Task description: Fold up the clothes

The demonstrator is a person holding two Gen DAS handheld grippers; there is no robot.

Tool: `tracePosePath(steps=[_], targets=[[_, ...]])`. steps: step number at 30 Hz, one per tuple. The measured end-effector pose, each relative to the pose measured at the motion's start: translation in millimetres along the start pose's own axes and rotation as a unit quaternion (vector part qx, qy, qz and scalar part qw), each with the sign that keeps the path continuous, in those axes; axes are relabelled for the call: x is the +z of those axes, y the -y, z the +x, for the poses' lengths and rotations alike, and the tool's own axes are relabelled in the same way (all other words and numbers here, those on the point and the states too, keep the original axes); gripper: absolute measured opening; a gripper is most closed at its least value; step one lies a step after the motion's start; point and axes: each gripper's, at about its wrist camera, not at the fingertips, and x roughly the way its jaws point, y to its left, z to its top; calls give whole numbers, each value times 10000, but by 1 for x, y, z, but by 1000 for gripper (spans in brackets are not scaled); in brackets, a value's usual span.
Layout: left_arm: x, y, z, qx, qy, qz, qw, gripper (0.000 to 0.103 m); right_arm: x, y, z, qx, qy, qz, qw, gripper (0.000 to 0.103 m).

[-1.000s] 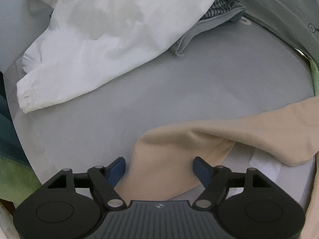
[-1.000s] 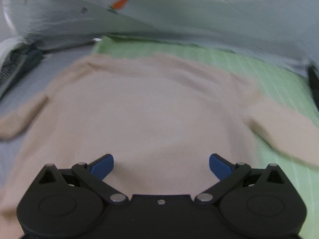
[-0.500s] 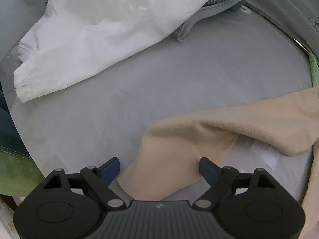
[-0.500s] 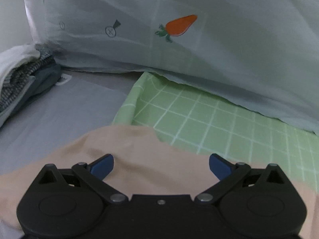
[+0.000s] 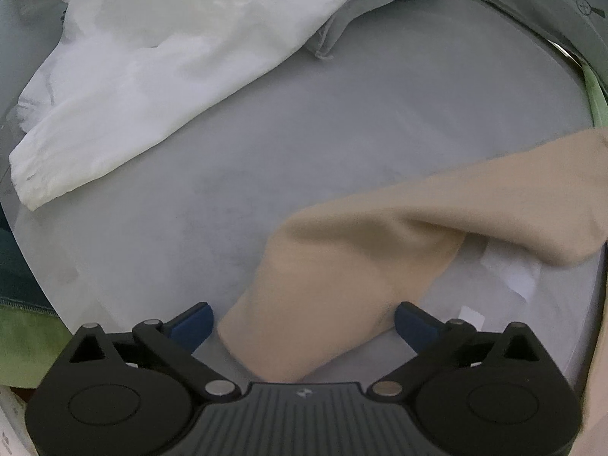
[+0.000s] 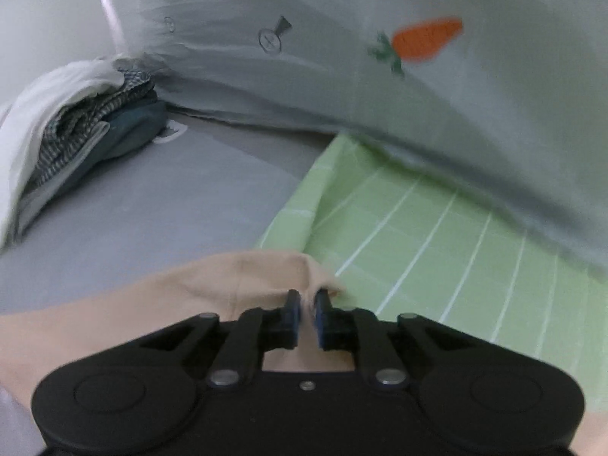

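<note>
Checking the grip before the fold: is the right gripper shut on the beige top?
Shut. The right gripper has its blue fingers nearly together, pinching a raised edge of the beige top.

A grey surface (image 5: 342,121) carries everything. On it lie a white garment (image 5: 159,60), a beige top (image 5: 372,258), folded clothes (image 6: 87,140) and a green checked sheet (image 6: 437,235).

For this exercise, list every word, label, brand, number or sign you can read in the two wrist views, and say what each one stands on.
No readable words or numbers.
Small pale emblem on the left gripper body: too small to read.
Orange carrot picture and a circled-cross mark on the pale sheet: pictures, not text.
White tag by the clothes pile: blurred.
</note>
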Motion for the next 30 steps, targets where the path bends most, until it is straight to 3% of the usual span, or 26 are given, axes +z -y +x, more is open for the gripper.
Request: tracePosePath(steps=[4, 6, 7, 8, 13, 14, 18, 21, 28, 30], targets=[[-4, 0, 0, 24, 18, 98, 9999, 103, 18, 26, -7, -404, 409, 649, 9962, 8], [-5, 0, 0, 16, 37, 89, 10000, 103, 23, 35, 1, -561, 236, 823, 9948, 11], [-6, 0, 0, 16, 37, 79, 10000, 103, 23, 38, 2, -637, 179, 876, 9940, 28], [-6, -1, 0, 18, 30, 64, 10000, 103, 19, 35, -3, -711, 191, 851, 9936, 55], [-8, -1, -1, 54, 25, -74, 10000, 103, 1, 21, -25, -1079, 252, 723, 9912, 93], [-8, 0, -1, 64, 25, -100, 9999, 103, -3, 18, -29, -1153, 264, 698, 9905, 97], [-10, 7, -9, 150, 152, -79, 9997, 101, -35, 10, -63, -1436, 235, 835, 9858, 98], [-10, 19, -22, -29, 371, 88, 9993, 100, -70, 5, -97, -1679, 128, 1035, 9803, 98], [-17, 55, -48, -436, 745, 744, 9935, 101, -184, 1, -188, -2398, -510, 1719, 9541, 98], [-22, 85, -50, -681, 755, 940, 9904, 100, -211, 0, -209, -2474, -611, 2072, 9445, 97]])
